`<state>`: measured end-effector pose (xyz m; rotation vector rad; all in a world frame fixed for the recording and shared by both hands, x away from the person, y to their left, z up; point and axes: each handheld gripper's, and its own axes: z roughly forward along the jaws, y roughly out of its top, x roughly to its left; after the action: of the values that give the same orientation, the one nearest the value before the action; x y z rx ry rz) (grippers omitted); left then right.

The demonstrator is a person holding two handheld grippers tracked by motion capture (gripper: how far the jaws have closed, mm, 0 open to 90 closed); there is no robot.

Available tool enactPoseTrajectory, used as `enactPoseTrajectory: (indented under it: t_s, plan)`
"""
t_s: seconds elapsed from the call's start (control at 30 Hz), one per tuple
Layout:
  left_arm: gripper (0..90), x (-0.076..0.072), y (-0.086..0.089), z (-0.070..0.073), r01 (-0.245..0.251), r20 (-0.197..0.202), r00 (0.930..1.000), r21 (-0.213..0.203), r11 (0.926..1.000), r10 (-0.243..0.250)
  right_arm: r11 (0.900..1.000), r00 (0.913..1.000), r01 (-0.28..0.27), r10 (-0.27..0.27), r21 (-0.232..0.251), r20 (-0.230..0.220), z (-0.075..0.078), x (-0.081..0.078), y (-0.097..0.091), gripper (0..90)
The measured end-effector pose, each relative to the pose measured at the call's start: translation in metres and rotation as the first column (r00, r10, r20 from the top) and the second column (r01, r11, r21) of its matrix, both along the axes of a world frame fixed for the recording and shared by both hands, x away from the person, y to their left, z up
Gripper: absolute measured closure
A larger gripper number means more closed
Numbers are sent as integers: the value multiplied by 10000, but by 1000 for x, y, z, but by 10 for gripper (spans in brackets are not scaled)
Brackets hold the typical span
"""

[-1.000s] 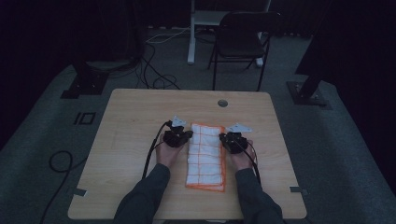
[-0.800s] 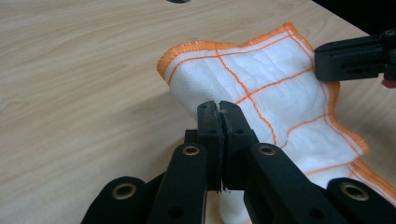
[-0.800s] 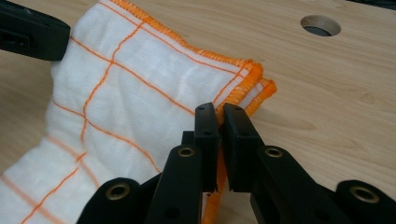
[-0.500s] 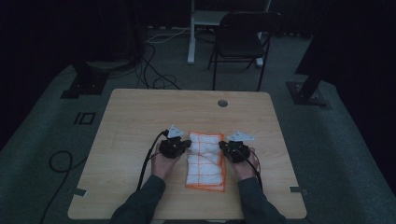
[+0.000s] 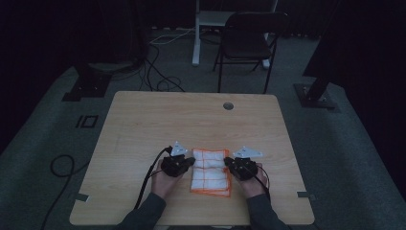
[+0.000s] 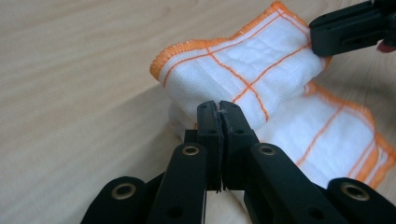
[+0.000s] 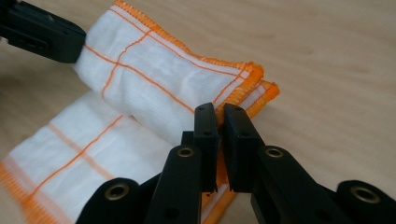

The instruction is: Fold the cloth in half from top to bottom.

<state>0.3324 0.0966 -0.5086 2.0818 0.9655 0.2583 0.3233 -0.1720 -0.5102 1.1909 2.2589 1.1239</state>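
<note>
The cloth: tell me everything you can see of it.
The cloth is white and looks like soft woven cotton, with thin orange grid lines and an orange stitched hem. It lies on the wooden table near its front edge, its far end lifted and curled back over the flat part. The left gripper pinches one side of that raised fold, the right gripper the other, both shut on it.

place: dim lab or studio | signs: wooden table (image 5: 191, 120), floor cables (image 5: 158, 81), stand bases (image 5: 86, 88), folding chair (image 5: 246, 43)
</note>
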Motion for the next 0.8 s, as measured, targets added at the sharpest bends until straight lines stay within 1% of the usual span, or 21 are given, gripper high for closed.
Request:
enactPoseTrajectory:
  t_s: [0.03,0.1,0.13,0.17,0.23,0.27,0.3,0.4,0.43,0.47,0.5,0.53,0.57,0.6,0.63,0.67,0.7,0.73,0.77,0.8]
  plan:
    - [890,-2,1,-2,23,-85,10000,-21,10000,-23,10000,10000,-44,44,41,-89,-1,-2,0,846]
    - [890,-6,0,-8,66,-195,9998,96,9999,-64,9999,9997,-117,116,-52,-191,-5,-5,0,846]
    - [889,-6,0,-8,66,-195,9998,96,9999,-64,9999,9997,-117,116,-52,-191,-5,-5,0,846]
    - [889,-7,0,-10,89,-225,9997,158,9998,-85,9998,9994,-171,168,-118,-318,-9,-7,1,846]
    - [888,-9,0,-16,86,-366,9993,178,9998,-80,9996,9989,-207,198,-209,-432,-12,-9,2,846]
    - [887,-9,0,-16,86,-366,9993,178,9998,-80,9996,9989,-207,198,-209,-432,-12,-9,2,846]
    - [885,-9,0,-17,87,-422,9991,190,9998,-79,9990,9984,-279,261,-353,-507,-14,-10,4,847]
    - [865,-10,1,-15,98,-365,9993,139,9999,-93,9989,9982,-293,273,-362,-531,-15,-10,4,846]
    - [806,-9,3,-10,57,-281,9996,19,10000,-57,9990,9982,-279,260,-342,-549,-15,-10,3,846]
    - [779,-9,3,-10,57,-281,9996,19,10000,-57,9989,9982,-289,269,-369,-537,-15,-10,4,846]
    - [747,-7,5,-5,8,-122,9999,-139,9999,-10,9988,9982,-295,275,-395,-525,-15,-10,4,846]
    - [723,-7,5,-5,8,-122,9999,-139,9999,-10,9988,9982,-295,275,-395,-525,-15,-10,4,846]
    - [696,-4,6,2,-84,44,10000,-334,9994,85,9987,9984,-294,273,-418,-494,-15,-10,4,846]
    - [674,-4,6,2,-84,44,10000,-334,9994,85,9987,9984,-294,273,-418,-494,-15,-10,4,846]
    - [639,0,6,7,-279,194,9994,-482,9984,288,9986,9985,-292,271,-434,-484,-15,-10,4,846]
    - [617,0,6,7,-279,194,9994,-482,9984,288,9986,9985,-292,271,-434,-484,-15,-10,4,846]
    - [617,3,7,10,-361,257,9990,-583,9976,377,9986,9985,-292,271,-436,-480,-15,-10,4,846]
    - [570,9,6,13,-470,255,9985,-728,9962,490,9986,9986,-291,270,-448,-465,-15,-10,5,845]
    - [549,13,6,13,-522,187,9984,-767,9957,538,9986,9986,-292,271,-452,-455,-15,-10,5,845]
    - [527,17,5,13,-444,-12,9990,-840,9955,444,9985,9987,-287,266,-476,-436,-15,-10,5,845]
